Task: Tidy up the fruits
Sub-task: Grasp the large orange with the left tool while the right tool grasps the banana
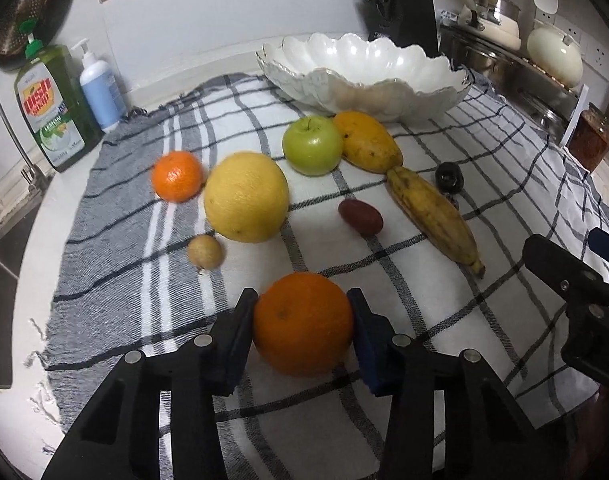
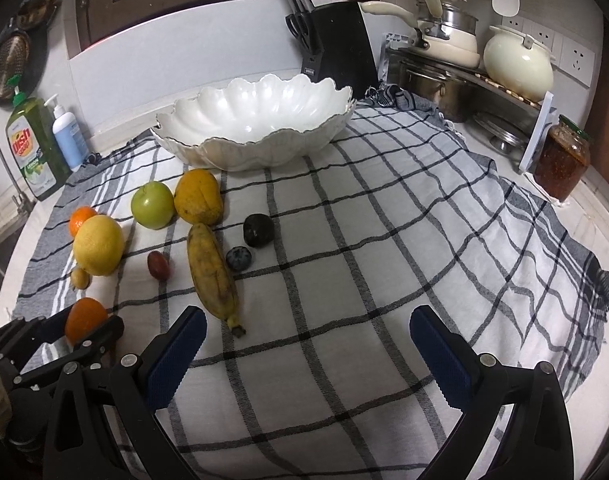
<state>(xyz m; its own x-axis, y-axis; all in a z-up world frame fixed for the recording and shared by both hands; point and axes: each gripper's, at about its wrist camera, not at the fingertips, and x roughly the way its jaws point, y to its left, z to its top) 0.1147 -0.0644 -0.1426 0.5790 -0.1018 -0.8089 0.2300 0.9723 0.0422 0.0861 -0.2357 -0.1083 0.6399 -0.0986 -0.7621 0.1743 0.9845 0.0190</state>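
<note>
My left gripper [image 1: 302, 328] is shut on a large orange [image 1: 303, 323] resting on the checked cloth; it also shows in the right wrist view [image 2: 84, 320]. Beyond it lie a small brown fruit [image 1: 205, 252], a big yellow citrus [image 1: 246, 197], a tangerine [image 1: 177, 176], a green apple [image 1: 312, 145], a mango [image 1: 370, 142], a banana [image 1: 434, 216], a red plum [image 1: 360, 216] and a dark fruit [image 1: 449, 177]. A white scalloped bowl [image 1: 364, 80] stands empty at the back. My right gripper [image 2: 308, 344] is open and empty over bare cloth, right of the banana [image 2: 214, 276].
Dish soap [image 1: 54, 108] and a pump bottle [image 1: 98, 88] stand at the back left by the sink. A knife block [image 2: 336, 40], pots on a rack [image 2: 464, 48] and a jar [image 2: 562, 164] line the back right. A blueberry-like fruit [image 2: 239, 258] lies by the banana.
</note>
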